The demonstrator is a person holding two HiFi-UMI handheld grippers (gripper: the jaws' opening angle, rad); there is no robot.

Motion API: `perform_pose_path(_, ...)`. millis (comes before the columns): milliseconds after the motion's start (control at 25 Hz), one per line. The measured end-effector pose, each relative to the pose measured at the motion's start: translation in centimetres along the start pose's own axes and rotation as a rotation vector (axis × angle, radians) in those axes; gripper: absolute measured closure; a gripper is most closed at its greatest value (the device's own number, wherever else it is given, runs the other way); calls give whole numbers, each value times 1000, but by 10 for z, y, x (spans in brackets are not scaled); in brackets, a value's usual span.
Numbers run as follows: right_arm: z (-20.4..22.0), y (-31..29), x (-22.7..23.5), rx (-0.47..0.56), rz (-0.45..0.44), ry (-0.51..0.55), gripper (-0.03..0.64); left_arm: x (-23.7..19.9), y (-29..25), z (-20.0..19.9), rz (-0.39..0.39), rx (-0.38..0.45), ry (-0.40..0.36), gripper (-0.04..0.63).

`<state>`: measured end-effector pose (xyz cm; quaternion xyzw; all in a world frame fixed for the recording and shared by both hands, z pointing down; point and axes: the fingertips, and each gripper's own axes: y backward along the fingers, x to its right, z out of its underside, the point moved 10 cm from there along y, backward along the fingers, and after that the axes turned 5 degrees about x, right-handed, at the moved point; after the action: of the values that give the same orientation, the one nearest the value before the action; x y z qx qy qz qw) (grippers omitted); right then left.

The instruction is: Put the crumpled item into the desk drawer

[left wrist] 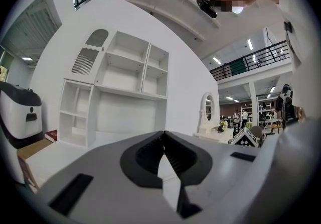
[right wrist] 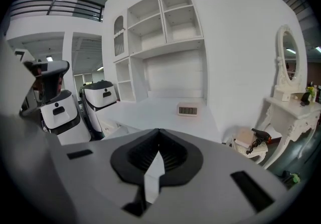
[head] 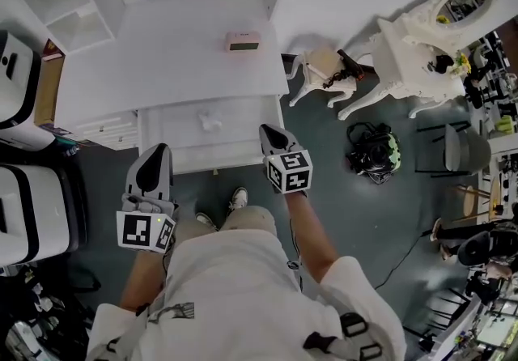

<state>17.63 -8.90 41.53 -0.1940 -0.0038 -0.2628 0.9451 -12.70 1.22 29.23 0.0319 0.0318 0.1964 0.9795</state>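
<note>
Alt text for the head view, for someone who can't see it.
Seen from above, a person holds left gripper and right gripper, both shut, at the front of an open drawer with a crumpled item inside. A clock sits on the desk.

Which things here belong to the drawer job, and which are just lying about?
Job: crumpled item; open desk drawer holding it; left gripper and right gripper, both shut and empty.
Lying about: desk clock; hair dryer; vanity table.
</note>
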Motion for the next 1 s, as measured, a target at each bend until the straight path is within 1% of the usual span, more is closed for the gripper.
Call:
perform_pose_path(360,-54,43,8,193,13,-53,606,-4,2,-40,-42,75,-61,580)
perform_pose_path(640,-99,74,14,338,10,-29,606,-11,1,-65,-84,127,-98,580)
perform_pose_path(1000,-144,108,32,485,28,-5,606,-22,-9,-89,-134,187,-140,580)
